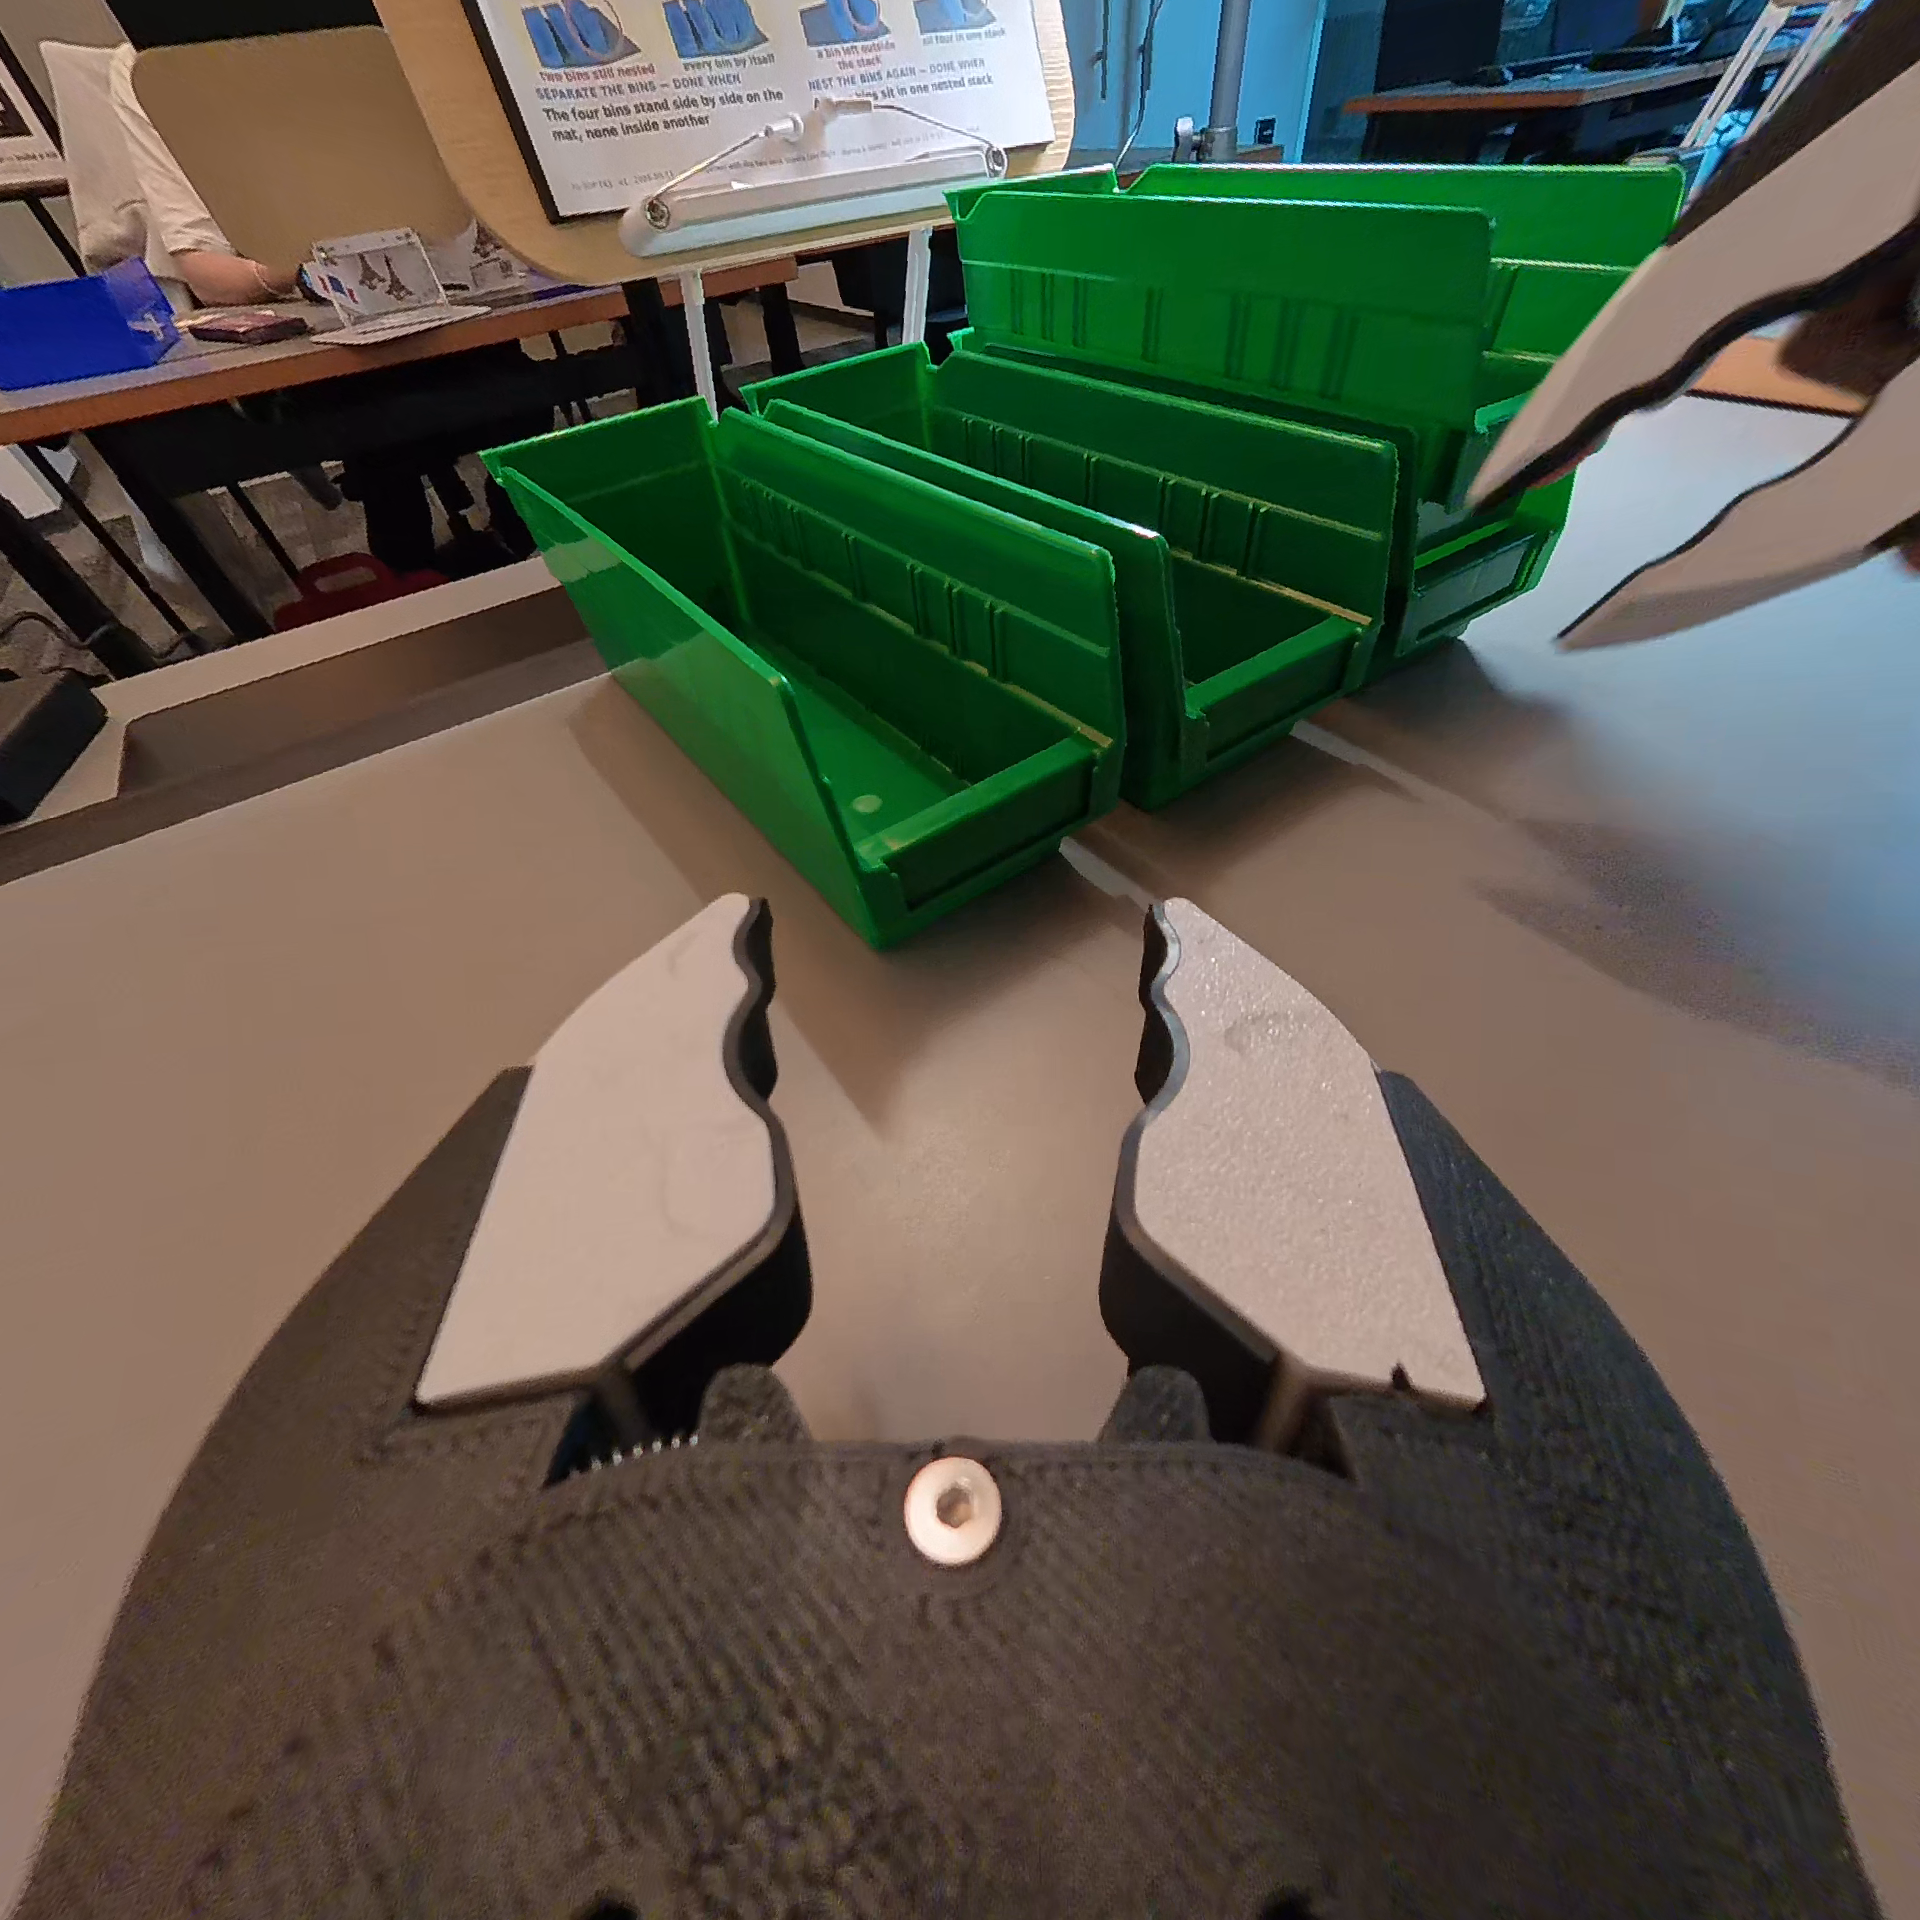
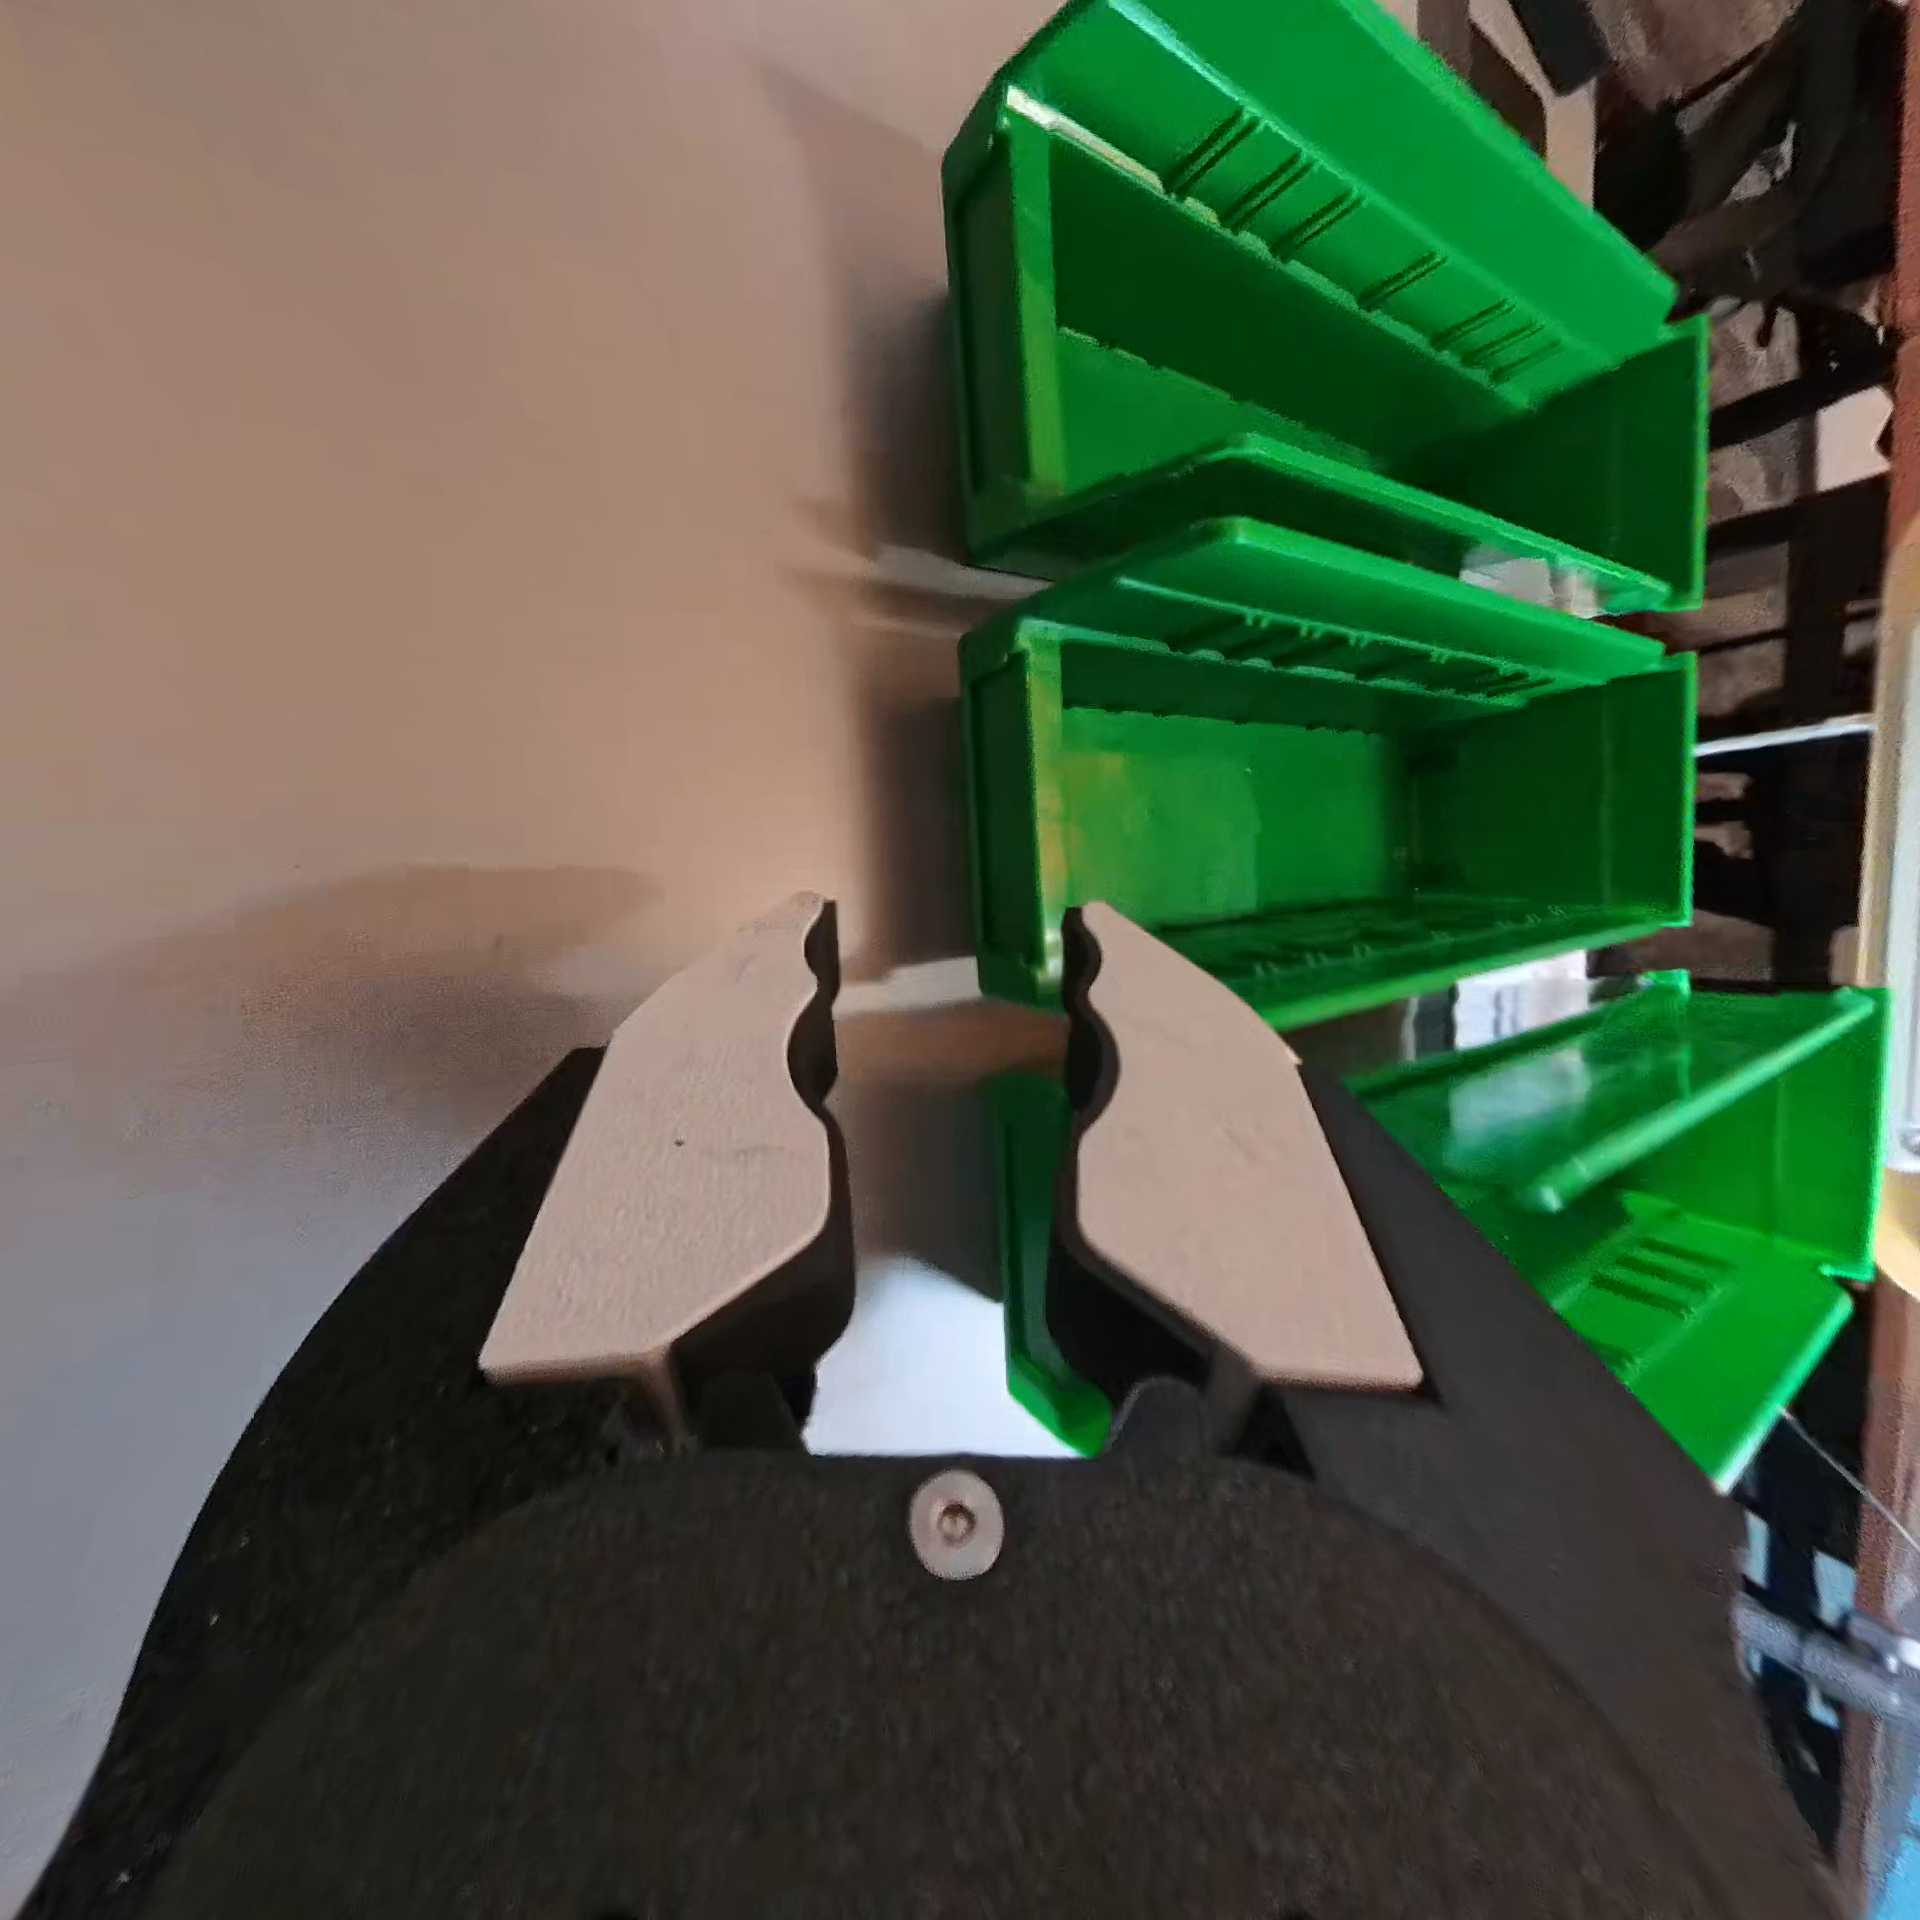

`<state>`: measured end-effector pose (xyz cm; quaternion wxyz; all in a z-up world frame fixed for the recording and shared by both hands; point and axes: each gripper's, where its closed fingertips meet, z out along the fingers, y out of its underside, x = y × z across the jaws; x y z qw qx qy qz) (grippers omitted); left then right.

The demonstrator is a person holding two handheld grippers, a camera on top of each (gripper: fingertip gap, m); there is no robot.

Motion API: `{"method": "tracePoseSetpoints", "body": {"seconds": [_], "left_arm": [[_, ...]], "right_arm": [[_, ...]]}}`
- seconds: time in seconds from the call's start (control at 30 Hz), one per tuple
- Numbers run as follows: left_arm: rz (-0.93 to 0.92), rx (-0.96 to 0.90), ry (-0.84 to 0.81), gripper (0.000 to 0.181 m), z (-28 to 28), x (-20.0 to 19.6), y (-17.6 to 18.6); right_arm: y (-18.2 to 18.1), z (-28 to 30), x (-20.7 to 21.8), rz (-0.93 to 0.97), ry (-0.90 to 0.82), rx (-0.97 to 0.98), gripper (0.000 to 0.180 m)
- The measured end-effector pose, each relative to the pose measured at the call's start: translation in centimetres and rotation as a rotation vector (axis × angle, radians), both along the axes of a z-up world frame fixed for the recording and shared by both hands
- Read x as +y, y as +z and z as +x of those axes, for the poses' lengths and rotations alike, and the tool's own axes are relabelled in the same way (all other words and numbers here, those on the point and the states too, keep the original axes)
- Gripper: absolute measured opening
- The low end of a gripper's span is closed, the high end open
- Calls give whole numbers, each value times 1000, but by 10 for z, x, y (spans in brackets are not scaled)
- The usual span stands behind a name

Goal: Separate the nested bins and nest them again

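On the grey desk [image 1: 312, 1039], green bins stand in a row, long sides together. Nearest bin [image 1: 831, 675] sits alone and holds nothing; second bin [image 1: 1226, 582] touches its right flank, also holding nothing. Farther right, a tilted bin [image 1: 1226, 281] rises above the others, resting inside a lower bin [image 1: 1475, 582] whose front lip shows beneath it.

Left tongs [image 1: 956, 935]: parted, nothing between them, low over bare desk just short of the nearest bin's front corner.

Right tongs [image 2: 945, 935]: view is rolled sideways, desk surface [image 2: 416, 520] running up the left of the frame. Fingers apart. A green front lip [image 2: 1023, 1247] of the raised bin runs through the gap, lying against the right finger [image 2: 1195, 1195]; open space remains between the lip and the left finger [image 2: 707, 1122]. Whether it is truly pinched, cannot tell. Seen from the left wrist view, the right tongs [image 1: 1538, 540] reach in from upper right to the front edge of the tilted bin.

Background: an instruction board [image 1: 769, 94] on a stand behind the bins, a blue box [image 1: 83, 322] on another table.
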<state>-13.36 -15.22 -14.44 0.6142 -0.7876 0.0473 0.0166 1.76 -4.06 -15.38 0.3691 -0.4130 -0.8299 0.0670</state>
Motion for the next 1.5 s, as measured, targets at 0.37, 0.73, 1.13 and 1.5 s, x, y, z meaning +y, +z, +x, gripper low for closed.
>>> {"method": "tracePoseSetpoints", "body": {"seconds": [0.37, 0.73, 1.13, 1.5], "left_arm": [[9, -5, -13, 68, 1, -2, 1], [0, 8, -20, 67, 3, -2, -1], [-9, 17, -22, 67, 5, -1, -3], [-13, 22, -24, 67, 5, -1, -4]], "right_arm": [[-64, -64, 46, 215, -178, -150, 50], [-45, -46, 18, 263, -94, -78, 29], [87, -14, -28, 204, 3, 142, 30], [113, 25, 69, 364, -110, 13, 30]]}}
